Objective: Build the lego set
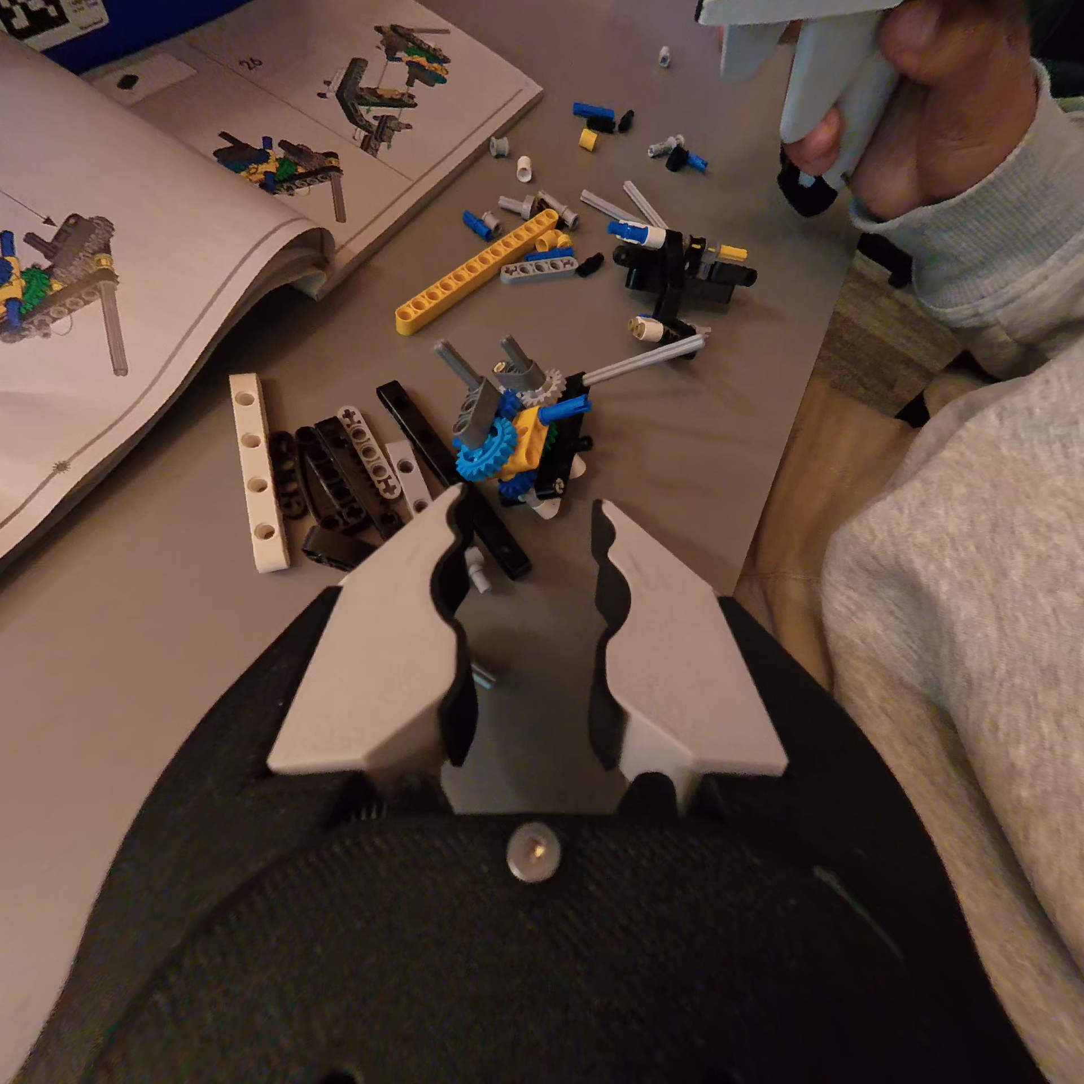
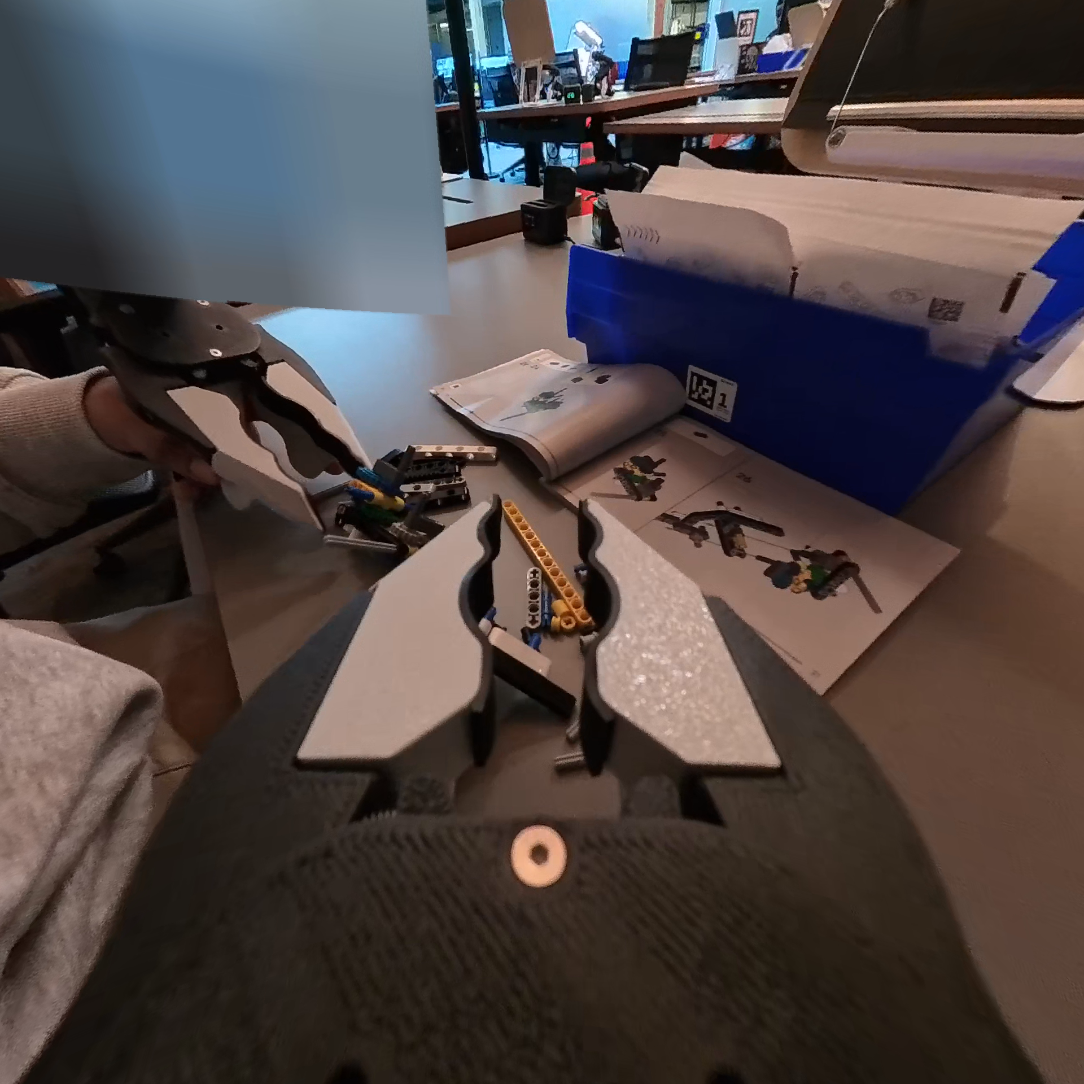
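A small lego assembly (image 1: 516, 428) with blue gears, a yellow block and grey axles stands on the grey table. My left gripper (image 1: 528, 504) is open and empty, with its fingertips just short of the assembly. It also shows in the right wrist view (image 2: 328, 469), tilted down over the assembly (image 2: 381, 498). My right gripper (image 2: 539, 516) is open and hovers above a long yellow beam (image 2: 545, 563) and a short grey beam (image 2: 534, 592). A black-and-white part (image 2: 528, 668) shows through the gap between its fingers. Whether the part touches the fingers is unclear.
An open instruction booklet (image 1: 234, 205) lies far left, next to a blue bin (image 2: 792, 399). Loose black, white and grey beams (image 1: 328, 469) lie left of the assembly. A black sub-assembly (image 1: 680, 275) and small pins lie beyond. The table edge (image 1: 780, 469) runs along the right. The gap from one gripper's tips to the other's is roughly 15 cm.
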The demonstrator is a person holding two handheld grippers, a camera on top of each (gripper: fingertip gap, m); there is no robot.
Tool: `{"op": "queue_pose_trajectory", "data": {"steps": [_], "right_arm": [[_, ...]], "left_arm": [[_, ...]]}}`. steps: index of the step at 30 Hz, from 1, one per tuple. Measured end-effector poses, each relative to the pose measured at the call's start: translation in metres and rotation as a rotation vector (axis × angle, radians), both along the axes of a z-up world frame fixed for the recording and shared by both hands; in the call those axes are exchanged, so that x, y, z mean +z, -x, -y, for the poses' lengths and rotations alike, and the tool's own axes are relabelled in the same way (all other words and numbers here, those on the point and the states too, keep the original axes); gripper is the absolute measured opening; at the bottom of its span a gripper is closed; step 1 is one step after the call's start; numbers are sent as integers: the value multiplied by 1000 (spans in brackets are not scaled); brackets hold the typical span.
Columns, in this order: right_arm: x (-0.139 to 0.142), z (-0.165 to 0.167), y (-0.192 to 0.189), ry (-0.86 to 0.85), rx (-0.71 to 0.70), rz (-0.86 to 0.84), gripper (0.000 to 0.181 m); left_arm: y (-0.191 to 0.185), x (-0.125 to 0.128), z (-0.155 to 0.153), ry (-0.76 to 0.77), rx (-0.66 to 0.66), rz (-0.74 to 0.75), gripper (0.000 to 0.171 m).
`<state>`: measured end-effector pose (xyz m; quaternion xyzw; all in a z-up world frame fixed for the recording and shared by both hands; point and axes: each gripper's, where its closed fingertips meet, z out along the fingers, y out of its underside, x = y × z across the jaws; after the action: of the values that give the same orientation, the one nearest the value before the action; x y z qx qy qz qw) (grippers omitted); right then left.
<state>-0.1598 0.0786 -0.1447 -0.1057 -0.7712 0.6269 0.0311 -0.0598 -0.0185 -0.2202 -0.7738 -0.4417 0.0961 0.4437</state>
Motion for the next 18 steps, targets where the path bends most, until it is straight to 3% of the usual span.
{"op": "queue_pose_trajectory", "data": {"steps": [14,18], "right_arm": [[-8,-2,-3,-11,14,10,24],[-9,-2,-3,-16,15,6,23]], "left_arm": [[11,-4,-4,41,79,2,42],[12,-7,-3,81,89,2,36]]}}
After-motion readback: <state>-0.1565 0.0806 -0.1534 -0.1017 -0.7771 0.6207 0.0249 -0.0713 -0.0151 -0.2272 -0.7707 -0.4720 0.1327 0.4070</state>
